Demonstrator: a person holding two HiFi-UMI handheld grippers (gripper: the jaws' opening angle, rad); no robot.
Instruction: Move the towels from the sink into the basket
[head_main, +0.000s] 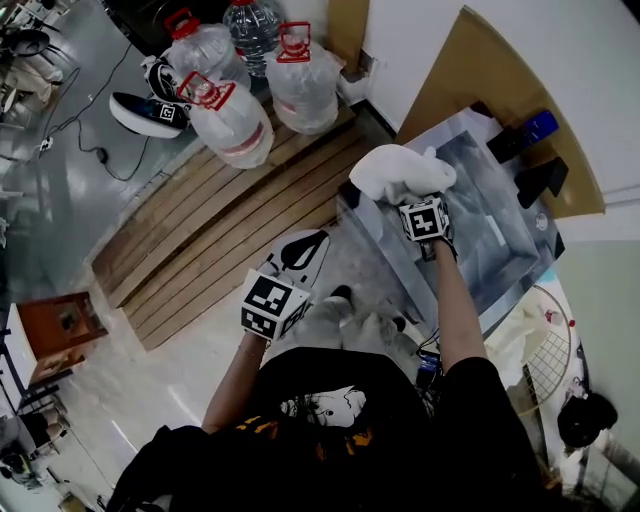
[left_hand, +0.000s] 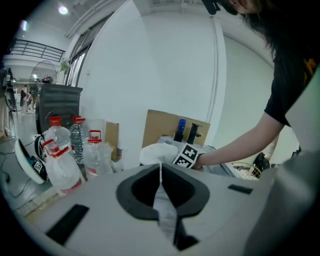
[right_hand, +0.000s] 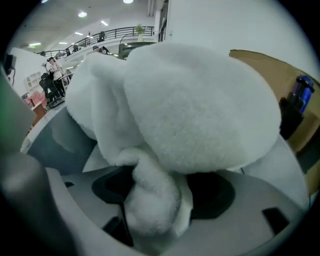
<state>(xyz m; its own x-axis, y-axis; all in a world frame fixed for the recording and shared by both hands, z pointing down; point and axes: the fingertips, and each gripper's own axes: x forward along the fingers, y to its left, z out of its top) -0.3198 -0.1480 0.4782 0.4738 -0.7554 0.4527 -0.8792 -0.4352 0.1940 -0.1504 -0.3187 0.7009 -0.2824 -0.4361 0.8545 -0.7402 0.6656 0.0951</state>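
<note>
The right gripper's (right_hand: 155, 200) jaws are held wide, a fold of the white towel (right_hand: 190, 115) lying between them but not seen to be pinched; its bulk is heaped at the sink's (head_main: 500, 250) left edge; lifted so, it could be dropped short of the basket (head_main: 560, 340) by the sink's near end; the left gripper's (left_hand: 161, 175) jaws are closed on nothing.

The person wears a black short-sleeved T-shirt (head_main: 400, 400) with a white drawing and yellow lettering on the chest, above pale grey trousers (head_main: 335, 320). The left gripper (left_hand: 161, 167) and right gripper (right_hand: 156, 207) are light grey with black pads. Each carries a marker cube (head_main: 272, 305) printed with black-and-white squares.
</note>
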